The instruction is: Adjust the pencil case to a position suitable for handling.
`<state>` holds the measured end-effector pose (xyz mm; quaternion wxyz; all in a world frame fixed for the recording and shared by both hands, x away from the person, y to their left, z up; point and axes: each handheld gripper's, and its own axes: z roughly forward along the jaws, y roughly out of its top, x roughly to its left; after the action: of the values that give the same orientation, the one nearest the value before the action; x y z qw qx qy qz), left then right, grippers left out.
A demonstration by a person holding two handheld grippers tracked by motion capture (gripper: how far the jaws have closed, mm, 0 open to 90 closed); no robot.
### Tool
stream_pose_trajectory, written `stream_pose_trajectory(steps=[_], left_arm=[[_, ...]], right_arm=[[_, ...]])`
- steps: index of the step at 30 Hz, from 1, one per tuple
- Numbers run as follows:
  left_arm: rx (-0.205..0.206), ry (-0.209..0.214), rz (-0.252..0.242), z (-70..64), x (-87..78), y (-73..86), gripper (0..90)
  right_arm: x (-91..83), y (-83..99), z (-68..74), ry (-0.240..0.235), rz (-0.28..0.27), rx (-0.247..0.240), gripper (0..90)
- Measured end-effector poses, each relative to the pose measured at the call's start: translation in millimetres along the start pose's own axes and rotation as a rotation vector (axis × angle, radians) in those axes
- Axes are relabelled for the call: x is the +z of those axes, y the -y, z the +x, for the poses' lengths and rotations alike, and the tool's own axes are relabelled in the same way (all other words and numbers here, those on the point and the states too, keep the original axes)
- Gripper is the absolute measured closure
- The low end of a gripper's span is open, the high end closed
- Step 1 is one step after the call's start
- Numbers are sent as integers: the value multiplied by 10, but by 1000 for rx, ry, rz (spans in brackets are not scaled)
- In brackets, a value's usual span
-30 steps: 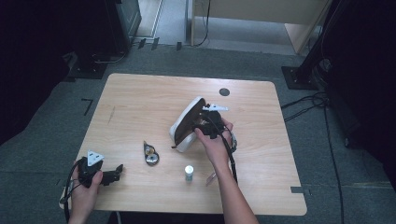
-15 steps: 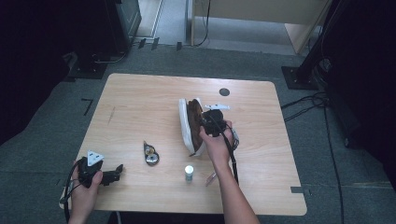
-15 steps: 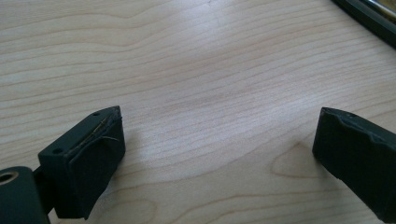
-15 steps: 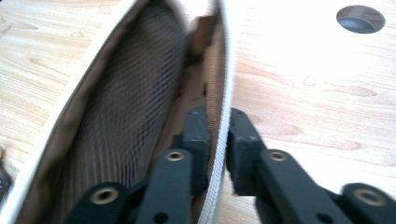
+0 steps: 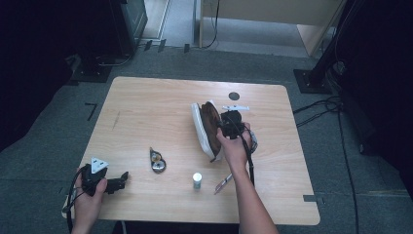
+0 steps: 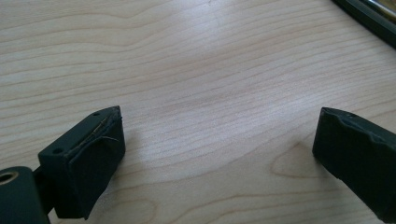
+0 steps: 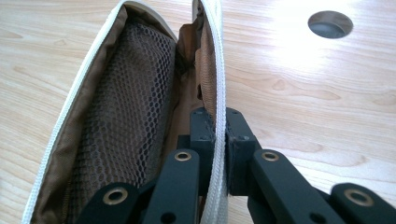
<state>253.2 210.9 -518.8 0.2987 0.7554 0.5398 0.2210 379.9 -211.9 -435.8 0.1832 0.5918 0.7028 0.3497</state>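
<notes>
Nearest the person's edge of the counter [image 5: 146,102], the left hand-held gripper [image 5: 116,183] rests low at the front left corner, jaws spread wide over bare wood with nothing between them. A little farther in lie a small round metal thing [image 5: 157,161], hard to identify, a small white-capped bottle [image 5: 197,180] and a slim pen-like stick [image 5: 223,183].

Beyond these, right of centre, the right hand-held gripper [image 7: 215,140] is clamped on the white zipper edge of an open pouch [image 5: 208,127], which stands on its side. The pouch has brown mesh lining and looks soft and light; I'd guess it will sag or fold if held by one edge alone, so the stitched zipper rim seems the firmest place to grip. Its far end is in shadow, and I cannot tell whether anything lies inside. At the far side sits a round cable hole [image 5: 234,96].
</notes>
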Motion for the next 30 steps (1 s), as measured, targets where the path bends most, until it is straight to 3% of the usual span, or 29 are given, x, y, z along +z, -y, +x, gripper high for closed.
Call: stream_pose_trajectory(steps=[9, 12, 17, 21, 28, 30], left_arm=[[0, 0, 0, 0, 0, 0, 26], [0, 0, 0, 0, -1, 0, 26], [0, 0, 0, 0, -1, 0, 26], [0, 0, 0, 0, -1, 0, 26], [0, 0, 0, 0, -1, 0, 26], [0, 0, 0, 0, 0, 0, 26]], right_arm=[[-40, 47, -213, 17, -8, 26, 845], [-37, 74, -262, -4, -17, 31, 819], [-93, 72, -300, -38, -48, 45, 634], [-167, 64, -291, -21, -70, 36, 458], [-385, 89, -305, -7, -107, 64, 169], [-463, 102, -305, 8, -116, 66, 134]])
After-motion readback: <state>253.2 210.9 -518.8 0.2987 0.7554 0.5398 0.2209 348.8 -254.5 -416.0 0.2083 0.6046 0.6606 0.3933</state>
